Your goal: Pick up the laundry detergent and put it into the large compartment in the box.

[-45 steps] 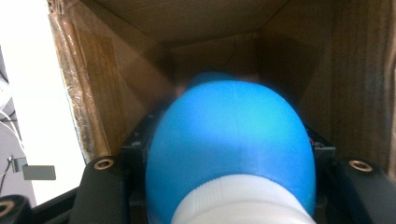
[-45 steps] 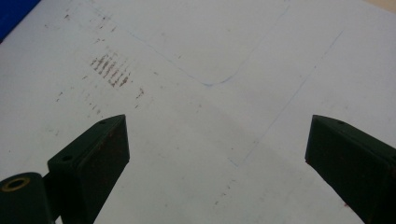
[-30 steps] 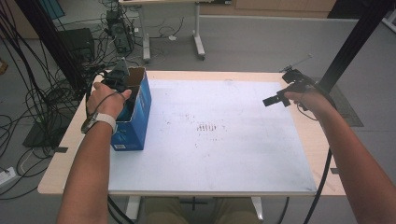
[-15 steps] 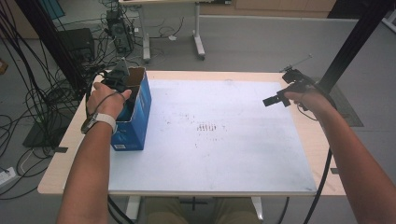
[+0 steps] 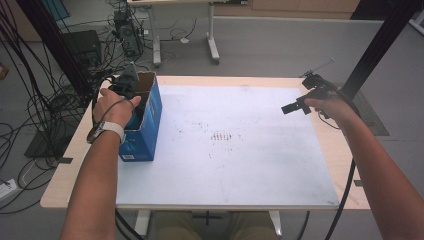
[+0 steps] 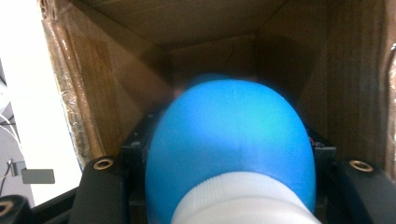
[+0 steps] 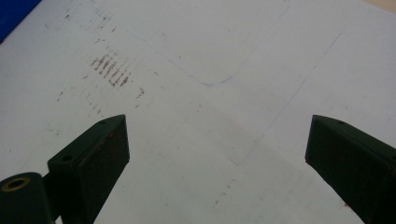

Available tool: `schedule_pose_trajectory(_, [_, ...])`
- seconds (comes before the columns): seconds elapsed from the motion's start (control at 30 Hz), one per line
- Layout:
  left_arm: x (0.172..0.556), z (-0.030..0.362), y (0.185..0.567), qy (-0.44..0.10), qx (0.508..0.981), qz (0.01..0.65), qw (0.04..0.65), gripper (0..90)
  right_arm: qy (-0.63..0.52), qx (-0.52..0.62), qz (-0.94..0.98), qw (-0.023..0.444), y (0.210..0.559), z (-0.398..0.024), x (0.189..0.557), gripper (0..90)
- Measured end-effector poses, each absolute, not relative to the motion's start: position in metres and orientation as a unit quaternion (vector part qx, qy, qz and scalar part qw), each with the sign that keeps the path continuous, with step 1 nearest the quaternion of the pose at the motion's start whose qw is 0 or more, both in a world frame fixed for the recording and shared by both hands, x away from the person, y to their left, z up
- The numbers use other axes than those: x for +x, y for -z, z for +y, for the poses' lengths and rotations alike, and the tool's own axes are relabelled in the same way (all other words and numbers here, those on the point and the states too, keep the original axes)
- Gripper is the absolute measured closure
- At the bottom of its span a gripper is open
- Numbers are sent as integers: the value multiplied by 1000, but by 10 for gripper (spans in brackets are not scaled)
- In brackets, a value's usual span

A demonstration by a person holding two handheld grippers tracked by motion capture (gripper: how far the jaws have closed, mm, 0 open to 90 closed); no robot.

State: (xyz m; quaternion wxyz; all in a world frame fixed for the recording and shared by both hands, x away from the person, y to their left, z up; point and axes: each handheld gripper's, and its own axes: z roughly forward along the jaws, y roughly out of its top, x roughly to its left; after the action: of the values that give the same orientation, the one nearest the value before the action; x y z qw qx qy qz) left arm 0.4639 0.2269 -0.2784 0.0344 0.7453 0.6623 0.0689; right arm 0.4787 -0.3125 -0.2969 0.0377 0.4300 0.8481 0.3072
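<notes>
A blue cardboard box (image 5: pixel 148 123) stands open-topped at the table's left edge. My left gripper (image 5: pixel 129 84) reaches down into it, with the hand on top. In the left gripper view the jaws are shut on a blue bottle (image 6: pixel 229 140) with a white cap (image 6: pixel 238 205), held inside the box's brown walls (image 6: pixel 210 28). The jaw tips are hidden behind the bottle. My right gripper (image 5: pixel 295 106) hovers over the far right of the white mat (image 5: pixel 240 155). Its jaws stand wide open with nothing between the fingertips (image 7: pixel 100 149).
The mat covers most of the wooden table (image 5: pixel 75 150) and carries faint brown smudges (image 5: pixel 222 136) near its middle. Cables and a black frame post (image 5: pixel 372 45) lie beyond the table's far corners. A second desk's legs (image 5: pixel 212 47) stand behind.
</notes>
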Motion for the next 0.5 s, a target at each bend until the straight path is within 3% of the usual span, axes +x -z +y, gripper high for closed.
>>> schedule_pose_trajectory(0.5, [464,227,279,-61,747,661,35,282,-307,428,849,37,297,-311,478,62])
